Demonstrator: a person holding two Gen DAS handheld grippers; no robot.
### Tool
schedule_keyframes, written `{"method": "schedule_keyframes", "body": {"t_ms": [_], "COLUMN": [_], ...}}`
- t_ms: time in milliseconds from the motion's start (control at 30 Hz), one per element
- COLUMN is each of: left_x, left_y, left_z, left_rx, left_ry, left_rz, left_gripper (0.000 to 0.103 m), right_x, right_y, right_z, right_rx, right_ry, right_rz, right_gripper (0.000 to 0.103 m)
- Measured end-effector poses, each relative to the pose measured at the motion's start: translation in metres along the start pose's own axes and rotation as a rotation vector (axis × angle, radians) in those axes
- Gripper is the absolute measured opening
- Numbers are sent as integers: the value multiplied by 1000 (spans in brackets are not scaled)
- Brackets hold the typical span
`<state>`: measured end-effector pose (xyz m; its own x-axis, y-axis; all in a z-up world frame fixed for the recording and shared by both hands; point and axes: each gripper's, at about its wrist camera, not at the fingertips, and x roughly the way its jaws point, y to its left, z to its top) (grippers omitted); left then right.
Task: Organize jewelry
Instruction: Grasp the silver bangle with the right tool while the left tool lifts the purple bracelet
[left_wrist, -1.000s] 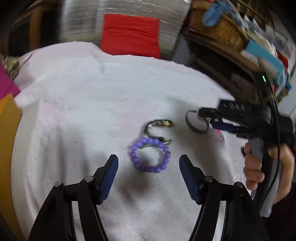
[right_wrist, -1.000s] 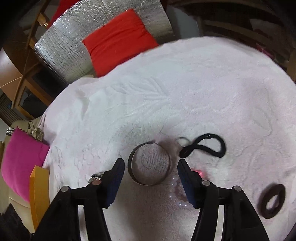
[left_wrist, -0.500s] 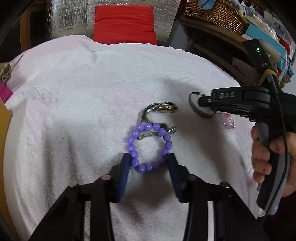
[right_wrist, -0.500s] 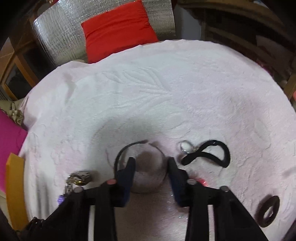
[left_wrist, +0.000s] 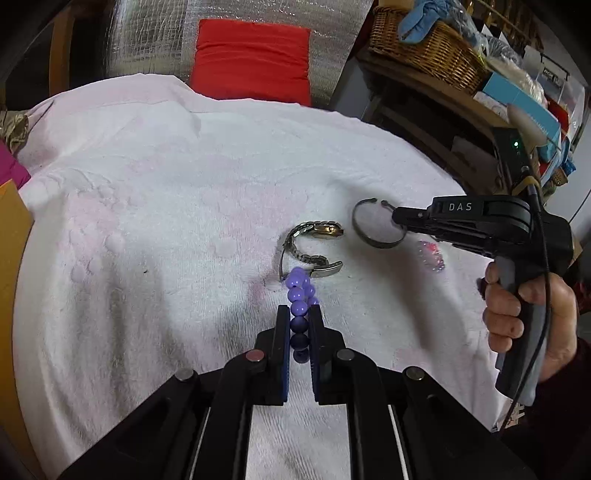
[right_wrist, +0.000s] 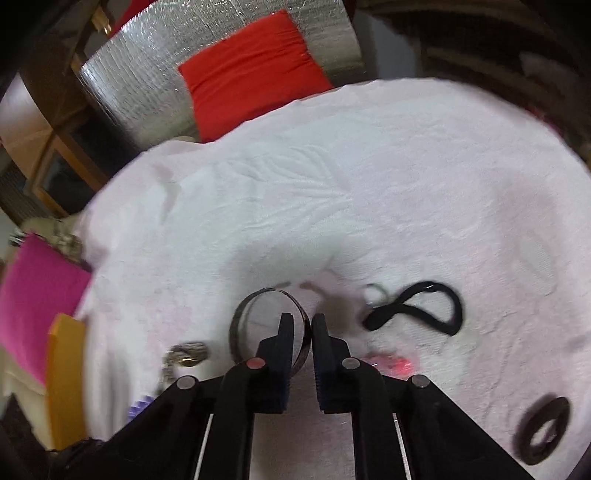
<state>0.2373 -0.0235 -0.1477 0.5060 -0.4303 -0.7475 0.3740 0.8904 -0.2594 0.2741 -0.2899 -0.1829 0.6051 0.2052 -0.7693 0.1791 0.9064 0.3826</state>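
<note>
Meanwhile, we hold two grippers over a counter draped in a white towel (left_wrist: 155, 206). Our left gripper (left_wrist: 299, 314) has its fingers clamped on the purple bead bracelet (left_wrist: 297, 295), squeezing the loop into a narrow double row of beads that sticks out ahead of the tips and touches the clasp end of a metal wristwatch (left_wrist: 312, 245) lying on the towel. Just beside the watch, toward the right of the left wrist view, our right gripper (right_wrist: 302, 326) has its fingers pressed together on one side of a dark metal cuff bangle (right_wrist: 240, 321); one finger sits inside the open ring and the other outside it, with the band pinched between them. We see the bangle's gap on its far side, away from the fingers. A hand (left_wrist: 524, 317) wraps the right gripper's handle.

Elsewhere on the towel, as the right wrist view shows, a black cord (right_wrist: 424, 306) lies twisted into a loose figure-eight just right of the bangle, with a small pale ring (right_wrist: 375, 293) touching its left end. A pink sparkly item (right_wrist: 391, 363) lies near the right finger, too blurred to name. A dark ring-shaped hair tie (right_wrist: 543, 430) rests well apart at the lower right. Behind the counter stand a red cushion (left_wrist: 255, 59) against silver foil sheeting (right_wrist: 147, 81) and a wicker basket (left_wrist: 424, 48) on a shelf.
</note>
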Motion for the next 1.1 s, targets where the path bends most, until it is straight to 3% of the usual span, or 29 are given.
{"method": "schedule_keyframes", "body": {"t_ms": [167, 233, 300, 500, 733, 967, 1100], "left_x": [-7, -9, -10, -14, -26, -37, -43], "left_y": [3, 2, 2, 8, 20, 25, 26], "left_z": [-3, -5, -8, -13, -12, -9, -7], "left_rx": [-6, 3, 6, -4, -28, -46, -49], "left_ry": [15, 25, 36, 43, 21, -14, -35], "left_rz": [2, 19, 26, 33, 37, 40, 47], "left_gripper": [9, 9, 9, 9, 9, 9, 9], "right_x": [1, 6, 11, 24, 34, 26, 12], "right_y": [2, 5, 12, 34, 61, 54, 42], "right_z": [-2, -1, 0, -5, -18, -18, -17], "right_rx": [32, 36, 36, -5, -212, -199, -132], "right_ry": [45, 51, 40, 15, -16, 5, 8], "right_rz": [41, 32, 21, -67, -228, -194, -125], "right_gripper": [16, 36, 66, 66, 65, 62, 62]}}
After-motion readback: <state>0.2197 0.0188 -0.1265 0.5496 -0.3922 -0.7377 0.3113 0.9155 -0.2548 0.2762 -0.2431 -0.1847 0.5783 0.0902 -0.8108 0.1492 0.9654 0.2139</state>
